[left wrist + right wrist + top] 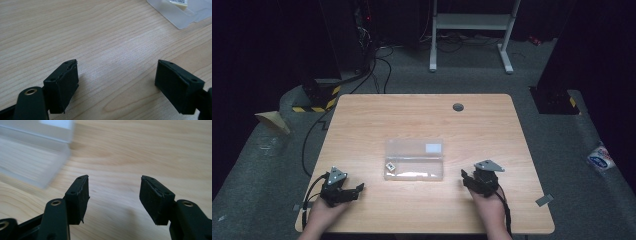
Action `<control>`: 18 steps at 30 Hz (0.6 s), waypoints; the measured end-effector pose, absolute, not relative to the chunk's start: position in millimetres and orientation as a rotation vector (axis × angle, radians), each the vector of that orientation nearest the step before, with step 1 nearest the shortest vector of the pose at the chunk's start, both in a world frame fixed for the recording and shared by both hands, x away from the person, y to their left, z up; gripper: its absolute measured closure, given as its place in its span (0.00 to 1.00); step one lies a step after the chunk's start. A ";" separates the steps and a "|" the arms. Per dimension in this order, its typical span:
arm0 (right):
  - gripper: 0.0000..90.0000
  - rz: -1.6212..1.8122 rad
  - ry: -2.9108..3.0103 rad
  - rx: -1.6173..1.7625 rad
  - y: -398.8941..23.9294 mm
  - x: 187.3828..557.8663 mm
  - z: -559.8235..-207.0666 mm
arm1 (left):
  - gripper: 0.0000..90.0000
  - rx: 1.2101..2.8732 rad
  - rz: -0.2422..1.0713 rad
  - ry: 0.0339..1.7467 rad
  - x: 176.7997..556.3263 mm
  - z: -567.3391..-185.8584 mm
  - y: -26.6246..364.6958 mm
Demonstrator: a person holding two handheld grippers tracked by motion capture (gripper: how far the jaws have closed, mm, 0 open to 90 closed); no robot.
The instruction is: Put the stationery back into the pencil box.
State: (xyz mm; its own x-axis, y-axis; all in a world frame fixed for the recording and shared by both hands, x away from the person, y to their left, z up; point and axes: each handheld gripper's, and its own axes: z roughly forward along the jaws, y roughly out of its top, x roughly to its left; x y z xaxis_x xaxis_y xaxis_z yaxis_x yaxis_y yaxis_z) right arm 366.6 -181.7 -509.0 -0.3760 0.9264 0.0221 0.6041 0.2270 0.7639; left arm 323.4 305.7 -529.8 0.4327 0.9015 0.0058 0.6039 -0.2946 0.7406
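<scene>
Clear plastic case: smeared by motion blur in the right gripper view, cut off at top and left edges. In the left gripper view, corner alone visible. Small label inside: print too small to read.

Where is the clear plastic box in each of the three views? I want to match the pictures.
High view: the clear plastic box lies open at the middle of the wooden table, between the two grippers.
Left gripper view: one corner of it sits at the top right edge.
Right gripper view: it is at the top left, blurred.
Shared landmark: the white label on the box, top left in the right gripper view.
</scene>
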 end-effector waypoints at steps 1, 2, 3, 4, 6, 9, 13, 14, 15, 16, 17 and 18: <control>0.43 0.970 2.063 1.418 -188.3 365.6 -510.8 | 0.21 2.014 0.567 1.264 323.4 -529.8 305.7; 0.42 0.954 2.059 1.422 -194.1 364.6 -512.7 | 0.21 2.015 0.567 1.264 323.4 -529.8 305.7; 0.42 0.938 2.057 1.427 -199.6 363.2 -514.4 | 0.21 2.014 0.567 1.264 323.4 -529.8 305.7; 0.40 0.906 2.045 1.441 -209.3 360.7 -518.7 | 0.21 2.013 0.567 1.264 323.4 -529.9 305.6; 0.39 0.867 2.044 1.460 -217.5 358.8 -523.0 | 0.21 2.013 0.568 1.265 323.3 -529.9 305.6; 0.39 0.868 2.037 1.463 -222.4 356.9 -523.1 | 0.21 2.013 0.568 1.265 323.3 -529.9 305.6; 0.35 0.876 2.057 1.453 -220.4 357.0 -523.6 | 0.21 2.015 0.573 1.267 323.1 -529.8 305.9; 0.34 0.874 2.061 1.453 -219.8 357.8 -523.6 | 0.21 2.013 0.572 1.270 322.9 -529.8 305.8; 0.34 0.875 2.062 1.445 -219.6 358.7 -524.0 | 0.21 2.012 0.573 1.273 322.6 -529.8 305.8; 0.33 0.871 2.061 1.452 -219.0 358.9 -523.7 | 0.21 2.012 0.575 1.274 322.4 -529.8 305.9; 0.33 0.871 2.055 1.454 -218.3 358.9 -523.9 | 0.21 2.011 0.574 1.276 322.0 -529.7 306.1; 0.33 0.868 2.052 1.456 -217.9 358.7 -523.9 | 0.21 2.012 0.573 1.278 321.9 -529.6 306.1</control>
